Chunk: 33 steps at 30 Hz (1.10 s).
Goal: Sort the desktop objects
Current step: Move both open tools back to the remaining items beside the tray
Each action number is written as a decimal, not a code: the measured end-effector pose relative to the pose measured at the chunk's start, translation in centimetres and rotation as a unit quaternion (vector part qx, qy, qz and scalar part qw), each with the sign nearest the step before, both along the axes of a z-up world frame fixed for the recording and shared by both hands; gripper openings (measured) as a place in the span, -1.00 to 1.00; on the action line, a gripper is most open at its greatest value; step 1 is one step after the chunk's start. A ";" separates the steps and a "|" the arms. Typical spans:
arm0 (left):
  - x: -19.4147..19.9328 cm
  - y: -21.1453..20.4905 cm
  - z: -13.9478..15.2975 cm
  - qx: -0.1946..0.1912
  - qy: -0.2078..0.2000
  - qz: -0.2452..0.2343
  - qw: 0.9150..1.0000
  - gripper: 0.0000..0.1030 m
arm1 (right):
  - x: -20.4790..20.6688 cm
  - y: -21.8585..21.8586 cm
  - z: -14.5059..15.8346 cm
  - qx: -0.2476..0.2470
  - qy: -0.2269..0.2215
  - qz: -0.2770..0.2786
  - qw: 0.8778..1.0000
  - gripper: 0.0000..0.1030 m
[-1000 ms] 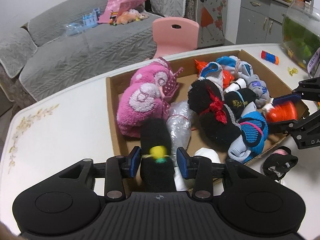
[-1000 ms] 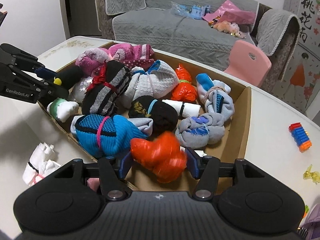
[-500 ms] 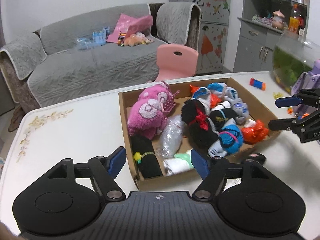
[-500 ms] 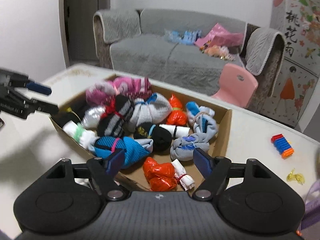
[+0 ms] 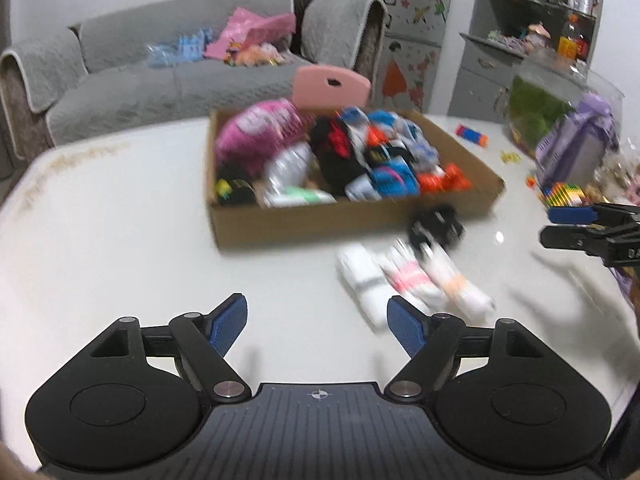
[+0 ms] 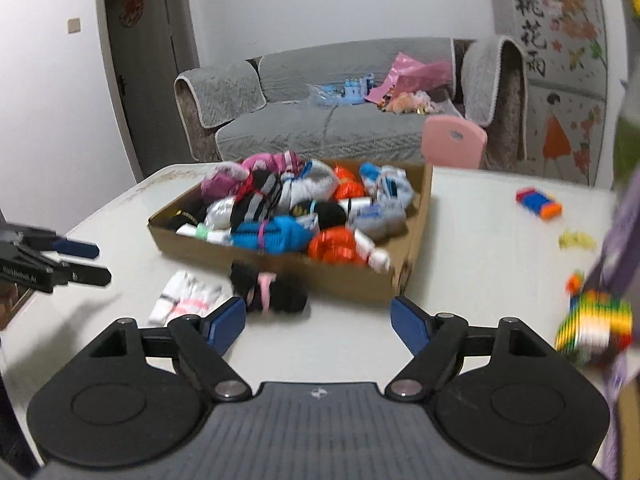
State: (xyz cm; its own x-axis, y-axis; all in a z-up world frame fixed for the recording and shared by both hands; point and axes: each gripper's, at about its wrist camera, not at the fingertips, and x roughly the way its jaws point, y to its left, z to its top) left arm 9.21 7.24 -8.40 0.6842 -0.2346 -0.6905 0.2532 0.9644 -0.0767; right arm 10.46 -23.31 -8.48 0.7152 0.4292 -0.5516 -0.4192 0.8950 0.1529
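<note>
White and black sock rolls are lying on the bench, by the near side of the box (image 5: 352, 220). The white socks (image 6: 182, 300) are touching the black roll (image 6: 268, 290). Both are still waiting to go in. The left tongs (image 5: 316, 318) and right tongs (image 6: 318, 318) are hanging wide open, holding nothing. One should be coming down over a single roll, pinching its fat middle. The box is already holding many rolls: pink, orange, blue, grey, black.

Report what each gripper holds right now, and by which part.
Nothing is held. The left gripper and the right gripper are both open and empty above the table.
</note>
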 end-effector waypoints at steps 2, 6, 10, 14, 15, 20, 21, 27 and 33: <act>-0.2 -0.9 -0.7 -0.004 0.011 -0.001 1.000 0.59 | -0.3 -0.1 -0.8 0.014 0.010 -0.009 1.000 0.50; -0.2 -2.6 -1.3 -0.028 0.025 -0.001 0.999 0.59 | -0.4 -0.2 -2.1 0.044 0.026 -0.025 0.998 0.51; -0.1 -4.4 -1.6 -0.036 0.026 -0.015 0.999 0.59 | 0.0 0.1 -2.6 0.057 0.031 -0.030 0.997 0.52; 0.4 -4.8 -2.0 -0.021 0.021 -0.014 0.999 0.59 | 0.3 0.6 -3.0 0.053 0.035 -0.023 0.998 0.52; 0.5 -4.7 -2.0 -0.023 0.022 -0.012 0.999 0.59 | 0.4 0.7 -3.0 0.052 0.034 -0.021 0.998 0.52; 1.8 -2.8 -2.3 -0.047 0.031 0.025 0.998 0.59 | 1.0 1.7 -3.0 0.046 0.030 -0.012 0.998 0.52; 2.0 -2.3 -2.3 -0.058 0.033 0.030 0.997 0.59 | 1.2 1.9 -3.0 0.044 0.030 -0.012 0.998 0.52; 4.7 -0.9 -2.5 -0.104 0.056 0.066 0.991 0.59 | 2.5 3.6 -3.1 0.049 0.034 -0.013 0.998 0.53; 6.9 -1.4 -2.6 -0.110 0.060 0.073 0.989 0.58 | 3.7 4.9 -3.2 0.069 0.041 -0.025 0.996 0.55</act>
State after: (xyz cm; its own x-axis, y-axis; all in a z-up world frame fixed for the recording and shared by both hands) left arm 16.13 5.81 -11.01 0.6380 -0.2921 -0.7125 0.0880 0.9469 -0.3093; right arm 14.20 -18.37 -11.70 0.6918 0.4702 -0.5480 -0.3562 0.8824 0.3074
